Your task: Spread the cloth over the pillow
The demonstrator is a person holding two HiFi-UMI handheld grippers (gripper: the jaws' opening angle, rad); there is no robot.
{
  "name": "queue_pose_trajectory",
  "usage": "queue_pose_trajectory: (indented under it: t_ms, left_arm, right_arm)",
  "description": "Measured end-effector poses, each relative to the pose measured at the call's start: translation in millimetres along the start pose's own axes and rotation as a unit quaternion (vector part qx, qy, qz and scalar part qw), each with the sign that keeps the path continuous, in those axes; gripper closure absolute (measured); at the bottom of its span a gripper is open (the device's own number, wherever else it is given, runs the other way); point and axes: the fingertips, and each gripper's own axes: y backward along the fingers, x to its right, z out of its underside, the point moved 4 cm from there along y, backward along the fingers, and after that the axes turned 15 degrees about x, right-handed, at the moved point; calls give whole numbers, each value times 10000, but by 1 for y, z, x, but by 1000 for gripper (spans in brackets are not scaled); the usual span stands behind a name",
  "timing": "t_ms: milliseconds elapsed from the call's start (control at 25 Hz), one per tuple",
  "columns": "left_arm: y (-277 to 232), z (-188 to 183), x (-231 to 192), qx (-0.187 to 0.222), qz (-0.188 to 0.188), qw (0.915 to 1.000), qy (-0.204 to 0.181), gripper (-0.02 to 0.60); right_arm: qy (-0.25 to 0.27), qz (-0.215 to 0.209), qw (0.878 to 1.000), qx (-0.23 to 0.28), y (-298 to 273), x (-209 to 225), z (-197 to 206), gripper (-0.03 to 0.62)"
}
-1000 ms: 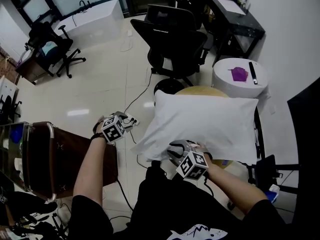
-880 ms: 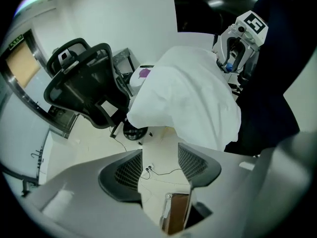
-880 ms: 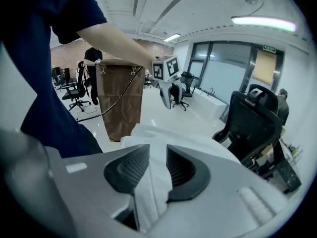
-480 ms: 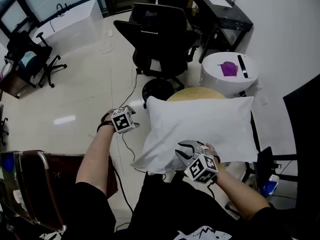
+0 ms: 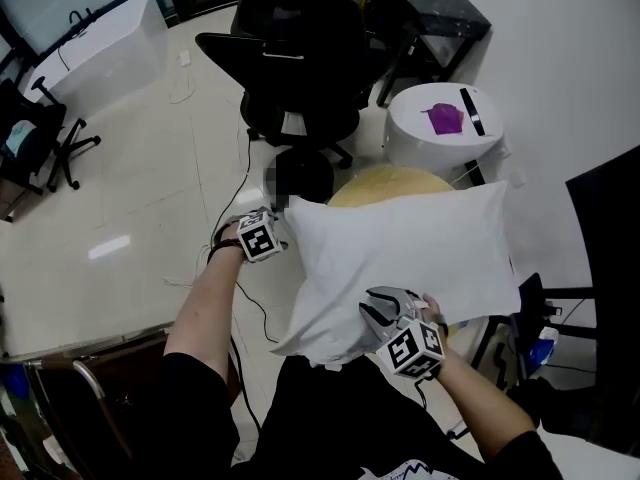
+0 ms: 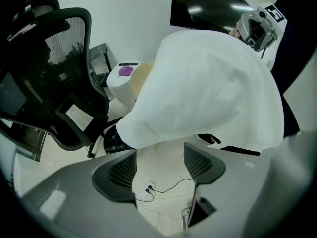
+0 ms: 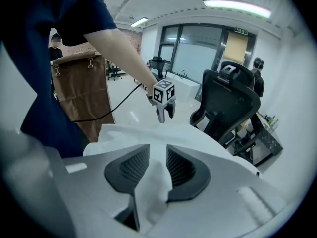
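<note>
Your right gripper point(image 5: 378, 310) pinches the pillow's point(image 5: 410, 248) near edge; your left gripper point(image 5: 275, 230), jaws just opened wide, hangs empty beside it.

The pillow point(image 5: 420, 243) lies on a round table point(image 5: 372, 182). An office chair point(image 5: 300, 58) stands behind them.

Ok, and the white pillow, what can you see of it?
The pillow is plump, rectangular, in plain white, slightly creased fabric. It lies over a round tan top, its near corner sagging off toward the person. The right gripper pinches a fold of its near edge. The left gripper, its jaws just opening wide, sits empty by its left corner, not touching.
</note>
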Motion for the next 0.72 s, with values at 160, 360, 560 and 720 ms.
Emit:
queue_pose_trajectory:
  t_ms: [160, 360, 560, 720]
  left_arm:
    - [-18, -6, -15, 177, 101, 9997, -119, 273]
    - [-36, -10, -22, 201, 405, 9985, -314, 273]
    - [-47, -17, -23, 204, 568, 9967, -534, 368]
    - [-45, -16, -24, 96, 584, 9959, -680, 503]
  right_arm:
    - [-119, 68, 9999, -96, -4, -8, -6, 476]
    - [-269, 187, 9994, -81, -12, -9, -4, 476]
    - [-378, 221, 9989, -137, -18, -7, 1, 476]
    - [-417, 229, 9988, -148, -20, -7, 4, 476]
